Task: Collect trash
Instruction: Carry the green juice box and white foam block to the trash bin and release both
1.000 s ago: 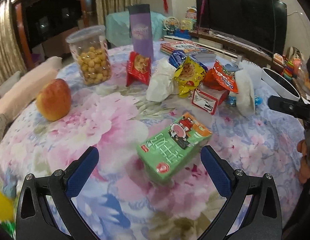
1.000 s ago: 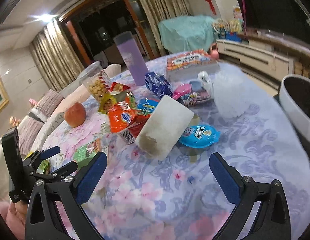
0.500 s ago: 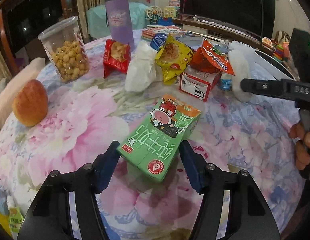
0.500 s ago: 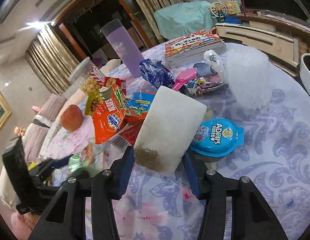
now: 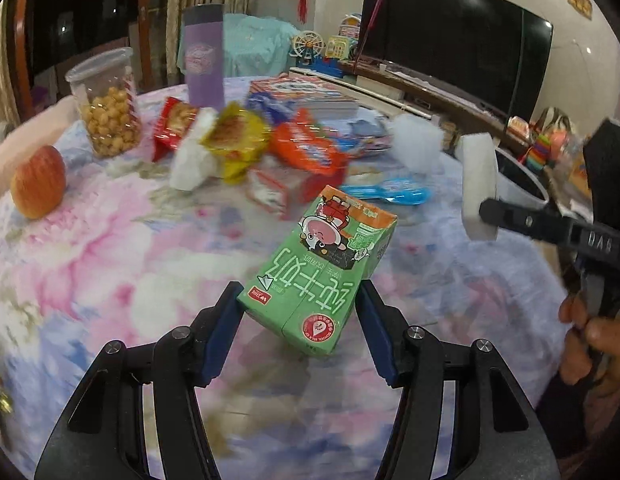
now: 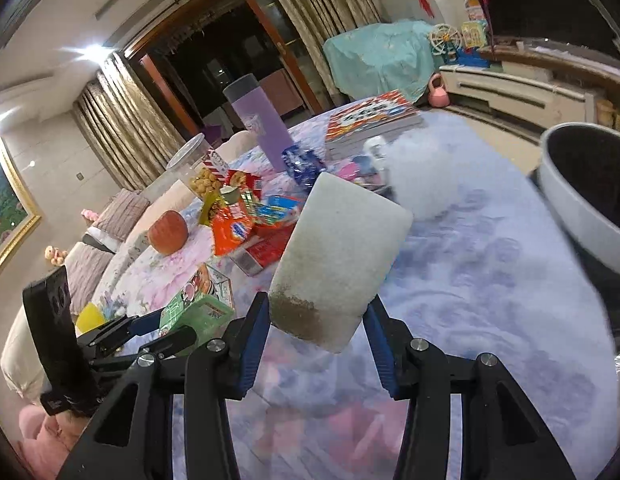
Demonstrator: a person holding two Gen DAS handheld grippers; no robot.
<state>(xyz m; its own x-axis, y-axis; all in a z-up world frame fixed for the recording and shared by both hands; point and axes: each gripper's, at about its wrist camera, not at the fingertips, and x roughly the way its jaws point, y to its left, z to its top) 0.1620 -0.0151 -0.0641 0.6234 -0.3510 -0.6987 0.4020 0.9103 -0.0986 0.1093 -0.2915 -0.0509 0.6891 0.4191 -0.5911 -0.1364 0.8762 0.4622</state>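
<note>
Trash covers the far half of the round table (image 5: pixel 110 264), a heap of snack wrappers (image 5: pixel 302 148); the near floral cloth lies bare, and a grey bin (image 6: pixel 581 208) stands at the right edge. Left gripper (image 5: pixel 298 312): jaws closing, pads pressed on a green milk carton (image 5: pixel 321 268) held tilted above the cloth. Right gripper (image 6: pixel 315 320): clamped on a white sponge block (image 6: pixel 341 256). Only the right view shows the bin's dark inside; only the left shows the television (image 5: pixel 453 36).
</note>
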